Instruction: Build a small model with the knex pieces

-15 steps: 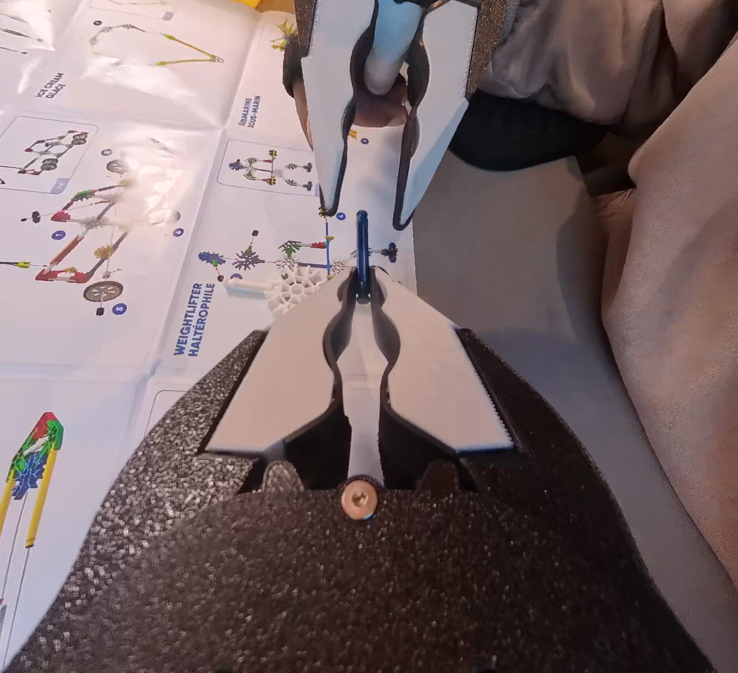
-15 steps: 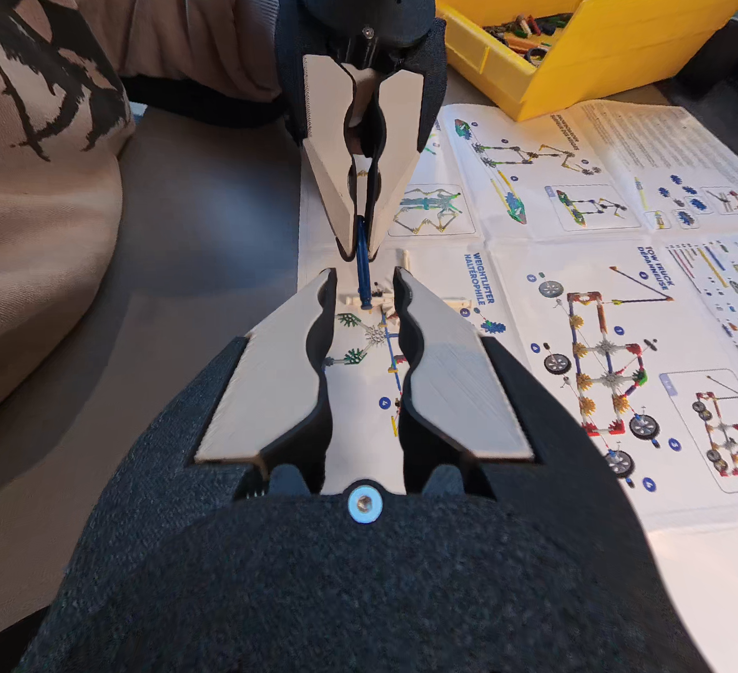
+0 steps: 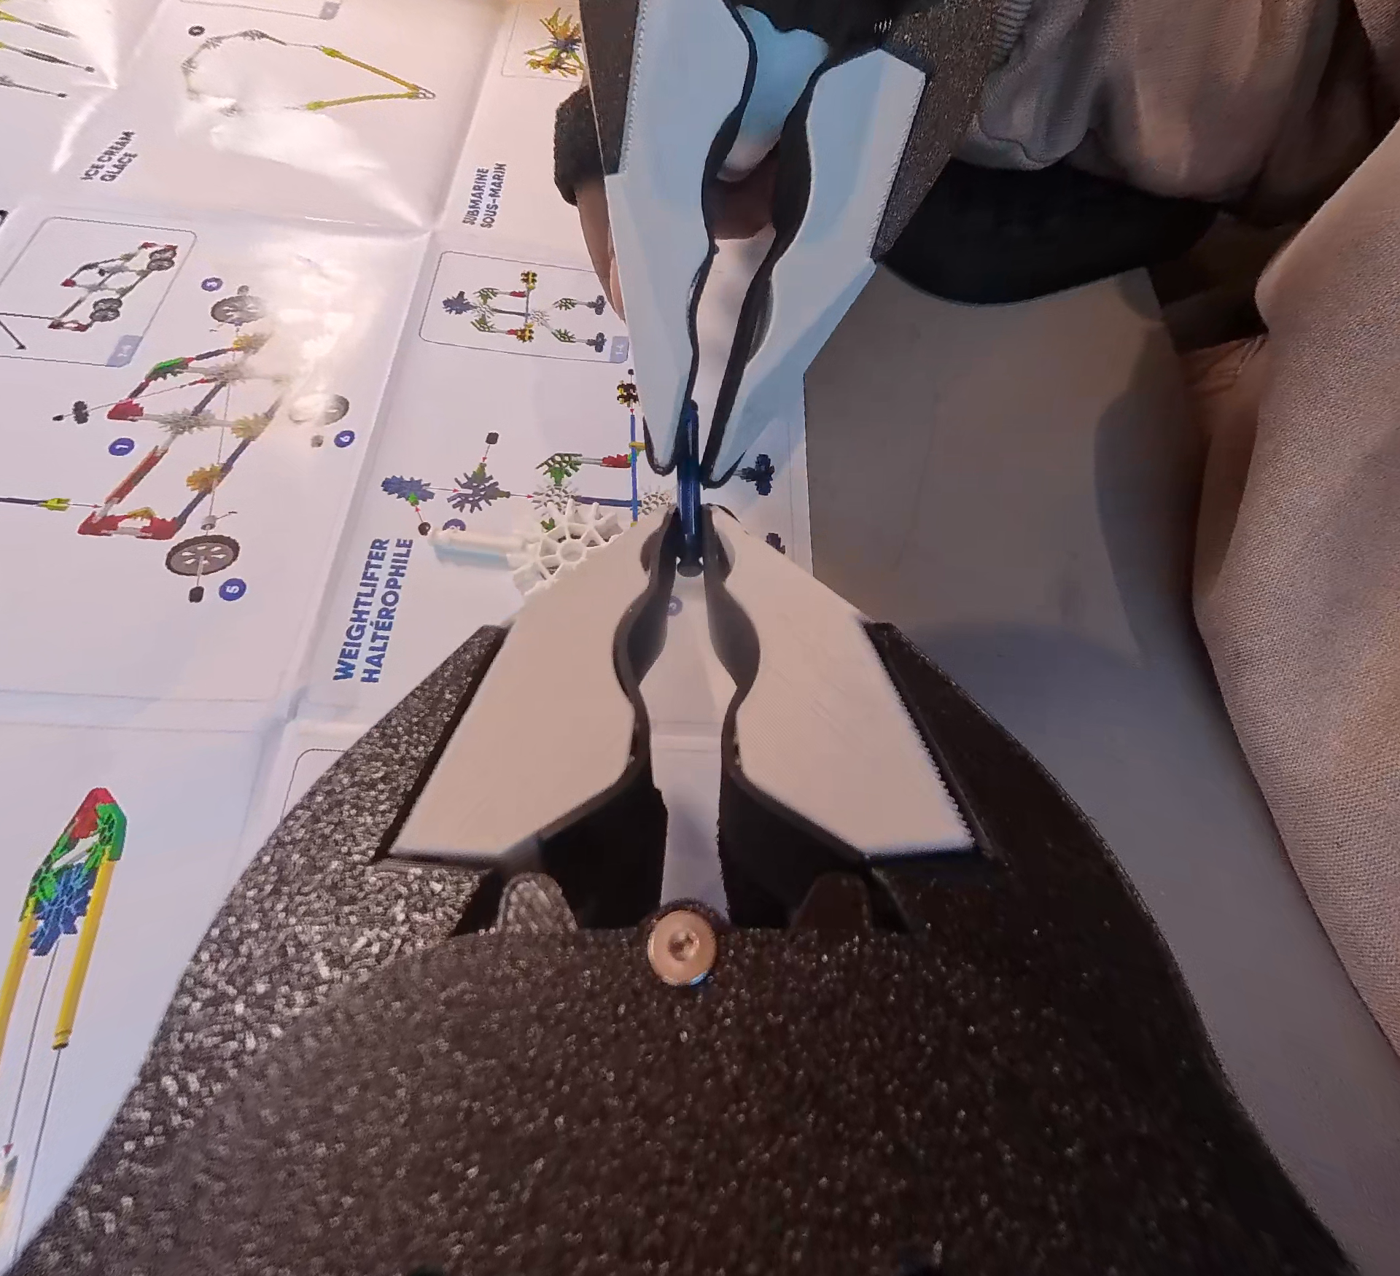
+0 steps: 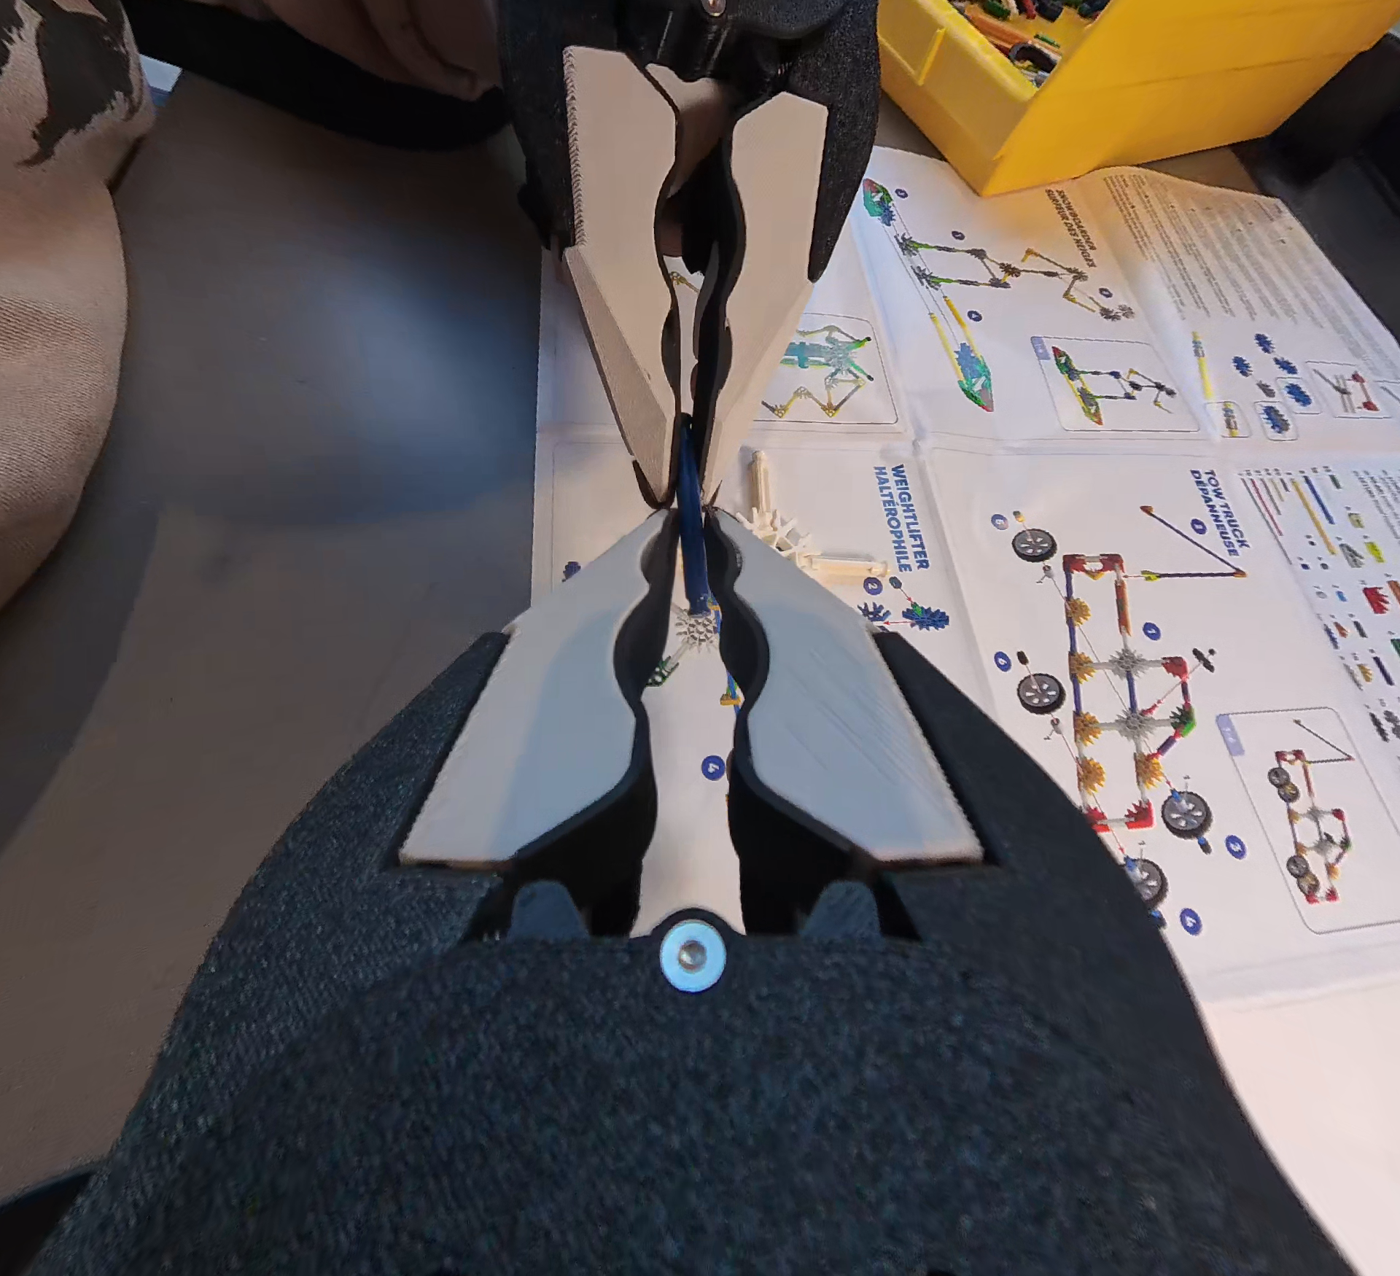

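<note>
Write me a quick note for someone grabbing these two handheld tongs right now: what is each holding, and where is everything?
Left tongs: shut on the blue rod.
Right tongs: shut on the same rod from the opposite side. The two pairs meet almost tip to tip above the instruction sheet.
White spoked connector, with white rods plugged in, lies on the sheet just beside the tips, untouched.
Yellow bin of loose parts sits at the sheet's far edge.
</note>
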